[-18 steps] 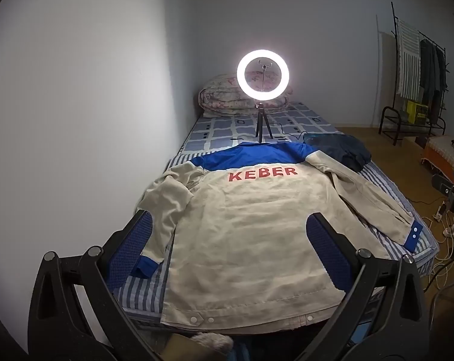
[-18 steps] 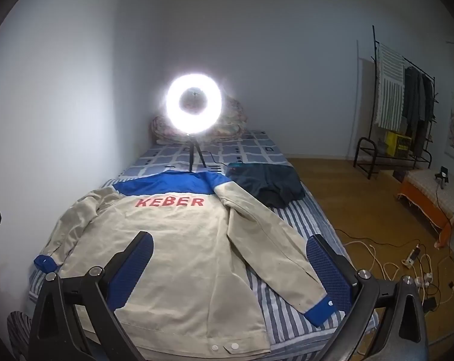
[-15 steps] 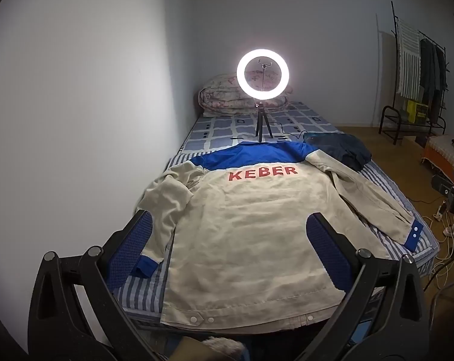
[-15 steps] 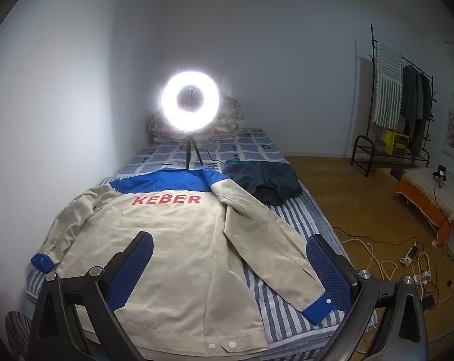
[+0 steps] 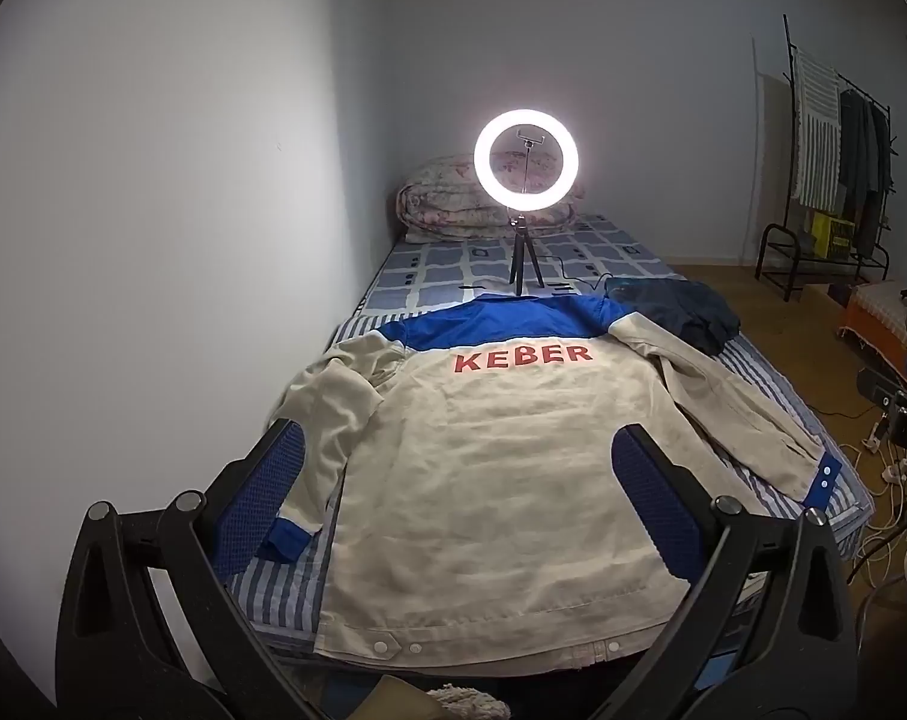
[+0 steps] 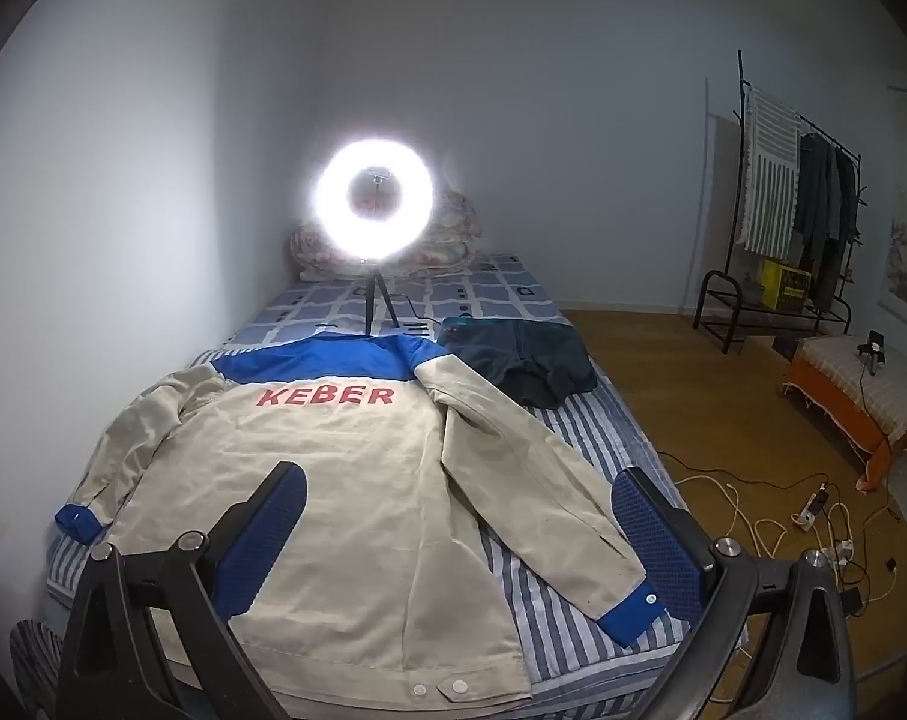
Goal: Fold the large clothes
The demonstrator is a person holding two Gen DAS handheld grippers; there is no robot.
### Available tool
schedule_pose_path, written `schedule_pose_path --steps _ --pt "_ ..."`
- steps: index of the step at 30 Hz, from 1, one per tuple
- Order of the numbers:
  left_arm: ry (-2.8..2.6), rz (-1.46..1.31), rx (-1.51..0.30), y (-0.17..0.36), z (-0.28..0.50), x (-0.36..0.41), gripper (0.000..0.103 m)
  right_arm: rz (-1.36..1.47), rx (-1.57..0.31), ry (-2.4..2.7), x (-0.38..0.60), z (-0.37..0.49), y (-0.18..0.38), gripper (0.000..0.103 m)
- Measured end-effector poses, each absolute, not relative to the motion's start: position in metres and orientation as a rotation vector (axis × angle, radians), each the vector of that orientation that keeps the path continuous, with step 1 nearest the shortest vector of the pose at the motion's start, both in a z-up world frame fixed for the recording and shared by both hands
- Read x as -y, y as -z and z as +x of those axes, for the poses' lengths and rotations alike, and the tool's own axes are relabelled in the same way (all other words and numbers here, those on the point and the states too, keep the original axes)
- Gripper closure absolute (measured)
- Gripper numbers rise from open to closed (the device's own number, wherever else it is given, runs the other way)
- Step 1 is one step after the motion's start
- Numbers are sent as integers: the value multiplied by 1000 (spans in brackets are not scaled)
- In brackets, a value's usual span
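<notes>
Jacket (image 5: 501, 468) lies back-up, flat on bed (image 5: 453, 267) w/ sleeves spread, collar toward ring light (image 5: 526, 160); dark garment (image 5: 681, 309) just right of collar. L gripper (image 5: 456, 501) & R gripper (image 6: 453, 537) both hover over hem, jaws wide apart, holding nothing.

Home bedroom: bed (image 5: 579, 252), rolled quilt (image 5: 453, 210), clothes rack (image 6: 807, 222) (wood floor).

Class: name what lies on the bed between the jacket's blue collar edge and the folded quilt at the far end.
A lit ring light on a small tripod stands there on the checked sheet, behind the jacket and before the quilt; the left wrist view shows it best.
</notes>
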State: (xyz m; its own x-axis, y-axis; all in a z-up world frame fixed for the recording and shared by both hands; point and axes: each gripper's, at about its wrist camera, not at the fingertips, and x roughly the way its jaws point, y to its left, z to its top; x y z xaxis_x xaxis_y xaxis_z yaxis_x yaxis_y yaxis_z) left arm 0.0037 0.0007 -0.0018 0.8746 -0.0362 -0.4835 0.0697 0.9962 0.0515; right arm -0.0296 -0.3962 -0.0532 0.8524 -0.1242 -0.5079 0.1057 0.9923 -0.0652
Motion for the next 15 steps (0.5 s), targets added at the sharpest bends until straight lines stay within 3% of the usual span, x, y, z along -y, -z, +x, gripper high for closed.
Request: schedule_pose_path --steps 15 --pt "60 65 -497 -4 8 0 0 -43 -538 124 394 -28 53 0"
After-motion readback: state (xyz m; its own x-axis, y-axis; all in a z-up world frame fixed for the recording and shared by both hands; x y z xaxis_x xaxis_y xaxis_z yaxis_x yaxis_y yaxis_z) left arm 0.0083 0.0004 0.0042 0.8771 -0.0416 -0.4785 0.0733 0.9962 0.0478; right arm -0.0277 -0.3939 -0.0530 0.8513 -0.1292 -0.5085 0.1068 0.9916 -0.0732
